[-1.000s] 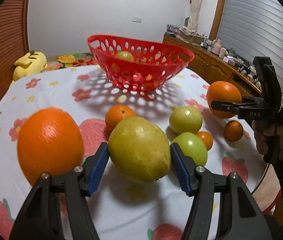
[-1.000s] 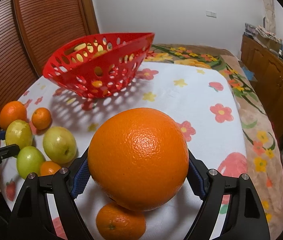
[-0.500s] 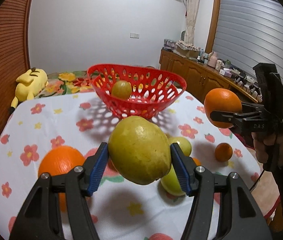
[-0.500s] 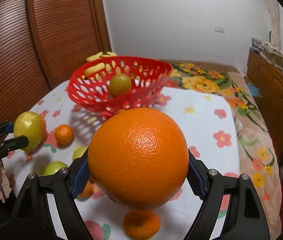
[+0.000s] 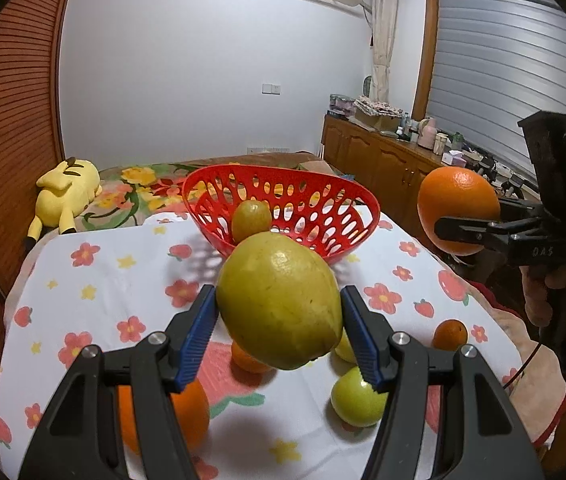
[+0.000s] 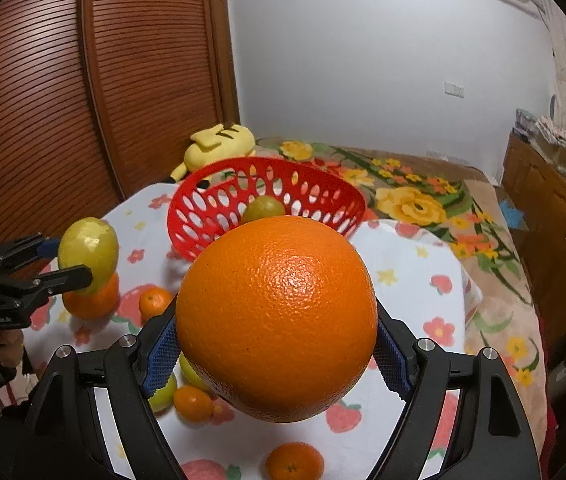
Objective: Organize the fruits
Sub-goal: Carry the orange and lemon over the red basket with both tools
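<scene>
My left gripper (image 5: pixel 279 332) is shut on a large yellow-green fruit (image 5: pixel 279 300), held in the air above the table. My right gripper (image 6: pixel 277 346) is shut on a big orange (image 6: pixel 277 316), also lifted. Each shows in the other's view: the orange (image 5: pixel 459 210) at the right, the yellow-green fruit (image 6: pixel 89 250) at the left. The red perforated basket (image 5: pixel 331 196) stands at the table's far side with one greenish fruit (image 5: pixel 251 218) inside. On the flowered cloth lie another big orange (image 5: pixel 191 408), small tangerines (image 5: pixel 449 334) and green fruits (image 5: pixel 357 400).
A yellow plush toy (image 5: pixel 67 192) lies behind the table on a flowered bedspread (image 6: pixel 415 184). A wooden slatted door (image 6: pixel 83 100) stands to the left, a wooden sideboard (image 5: pixel 375 160) with small items to the right. A hand (image 5: pixel 551 292) grips the right tool's handle.
Both grippers have risen with their fruits, off the table and into the air. The basket now appears lower and farther below them; the loose fruits sit beneath the held ones.
</scene>
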`<state>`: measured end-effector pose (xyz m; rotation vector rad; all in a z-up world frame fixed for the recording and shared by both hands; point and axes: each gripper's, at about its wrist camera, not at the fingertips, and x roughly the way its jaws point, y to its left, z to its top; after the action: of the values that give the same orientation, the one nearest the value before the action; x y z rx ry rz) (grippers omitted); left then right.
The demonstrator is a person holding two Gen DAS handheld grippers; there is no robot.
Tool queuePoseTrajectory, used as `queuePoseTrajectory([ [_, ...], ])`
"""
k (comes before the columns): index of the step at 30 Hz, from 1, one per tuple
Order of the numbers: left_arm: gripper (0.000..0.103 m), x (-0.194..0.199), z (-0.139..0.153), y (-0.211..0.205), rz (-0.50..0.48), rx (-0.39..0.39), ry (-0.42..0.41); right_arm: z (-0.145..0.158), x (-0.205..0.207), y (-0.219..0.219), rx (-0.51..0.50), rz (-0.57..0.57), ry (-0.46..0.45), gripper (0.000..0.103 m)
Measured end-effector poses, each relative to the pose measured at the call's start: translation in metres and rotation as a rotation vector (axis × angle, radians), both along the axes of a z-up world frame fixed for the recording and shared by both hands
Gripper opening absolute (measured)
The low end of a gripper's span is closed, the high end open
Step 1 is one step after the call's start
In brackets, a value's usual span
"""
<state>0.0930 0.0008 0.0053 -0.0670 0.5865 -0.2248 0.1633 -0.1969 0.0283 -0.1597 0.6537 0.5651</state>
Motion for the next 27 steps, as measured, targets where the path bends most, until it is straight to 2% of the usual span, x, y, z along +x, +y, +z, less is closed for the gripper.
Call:
queuePoseTrajectory([
  [7, 0.061, 0.010, 0.002, 0.003, 0.001, 0.007, -0.003, 0.009, 0.019, 0.013, -0.005, 0.020, 0.004, 0.084],
  [13, 0.061, 0.028, 0.006, 0.007, -0.001, 0.009, -0.008, 0.004, 0.049, 0.029, -0.038, 0.037, 0.023, 0.084],
  [27, 0.061, 0.069, 0.006, 0.019, -0.008, -0.003, 0.004, -0.026, 0.115, 0.065, -0.226, 0.099, 0.117, 0.084],
])
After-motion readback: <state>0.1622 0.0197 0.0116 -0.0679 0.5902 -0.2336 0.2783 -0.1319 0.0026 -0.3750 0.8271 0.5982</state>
